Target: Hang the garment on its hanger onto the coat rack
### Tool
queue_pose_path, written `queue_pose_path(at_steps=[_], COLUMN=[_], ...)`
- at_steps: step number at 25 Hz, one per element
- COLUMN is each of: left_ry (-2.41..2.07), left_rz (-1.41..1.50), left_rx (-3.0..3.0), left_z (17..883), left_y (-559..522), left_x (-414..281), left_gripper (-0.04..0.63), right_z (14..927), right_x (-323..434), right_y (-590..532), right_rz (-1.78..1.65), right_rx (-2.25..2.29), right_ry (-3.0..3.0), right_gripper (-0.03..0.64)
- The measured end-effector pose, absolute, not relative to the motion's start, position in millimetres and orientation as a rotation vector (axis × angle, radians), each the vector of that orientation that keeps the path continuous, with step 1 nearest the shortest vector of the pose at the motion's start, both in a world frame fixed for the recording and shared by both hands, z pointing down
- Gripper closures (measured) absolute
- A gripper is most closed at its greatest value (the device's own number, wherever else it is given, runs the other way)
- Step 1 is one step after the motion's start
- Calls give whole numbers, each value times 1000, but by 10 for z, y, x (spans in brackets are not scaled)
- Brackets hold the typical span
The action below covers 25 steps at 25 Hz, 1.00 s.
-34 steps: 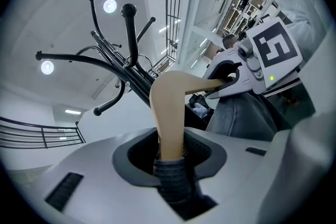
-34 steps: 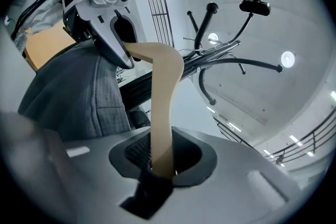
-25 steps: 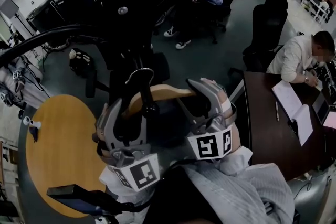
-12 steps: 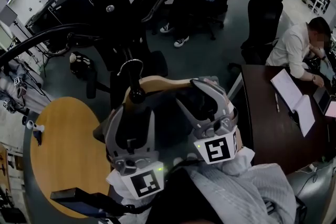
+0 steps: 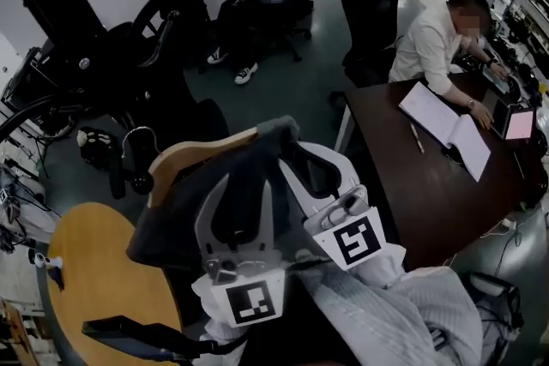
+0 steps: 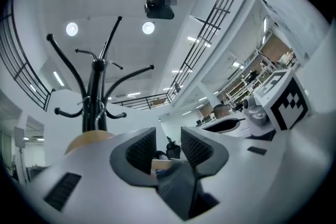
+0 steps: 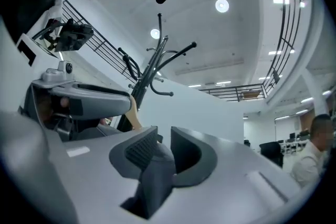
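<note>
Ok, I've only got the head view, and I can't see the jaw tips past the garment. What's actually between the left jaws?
Observer: The left gripper has grey fabric of the garment and a bit of the wooden hanger between its jaws, which are closing.
Operator: And the right one?
Observer: The right gripper is closing too, with only grey fabric showing between its jaws.
Operator: Is the coat rack free up top?
Observer: In the left gripper view the coat rack stands upright ahead, its upper arms bare.
</note>
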<state>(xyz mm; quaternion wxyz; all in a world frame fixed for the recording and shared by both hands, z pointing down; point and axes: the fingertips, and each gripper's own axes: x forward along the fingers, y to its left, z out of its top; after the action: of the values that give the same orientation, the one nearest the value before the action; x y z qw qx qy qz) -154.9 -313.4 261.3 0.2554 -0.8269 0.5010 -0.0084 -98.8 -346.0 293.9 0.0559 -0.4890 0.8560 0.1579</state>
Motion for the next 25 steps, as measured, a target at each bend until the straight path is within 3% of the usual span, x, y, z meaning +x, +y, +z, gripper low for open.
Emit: queue_pose_path(at_steps=[4,7,25], left_ry=[1253,1160,1100], left_rz=[-33,-8,-118], left_rx=[-2411,-2534,-2576], left_z=[2809,2936,3242], left_y=[-3157,-3146,-3262], left_x=[-1101,-851,-408], left_gripper=[554,583,589], right_z=[3052,3156,3534], right_x=[-567,-401,-92], right_y=[-3492,-3460,-3336], right_rz=[441,381,270], right_rx=[-1615,-1660,-1783], right_ry=[2546,2545,2621], right_gripper=[611,614,615])
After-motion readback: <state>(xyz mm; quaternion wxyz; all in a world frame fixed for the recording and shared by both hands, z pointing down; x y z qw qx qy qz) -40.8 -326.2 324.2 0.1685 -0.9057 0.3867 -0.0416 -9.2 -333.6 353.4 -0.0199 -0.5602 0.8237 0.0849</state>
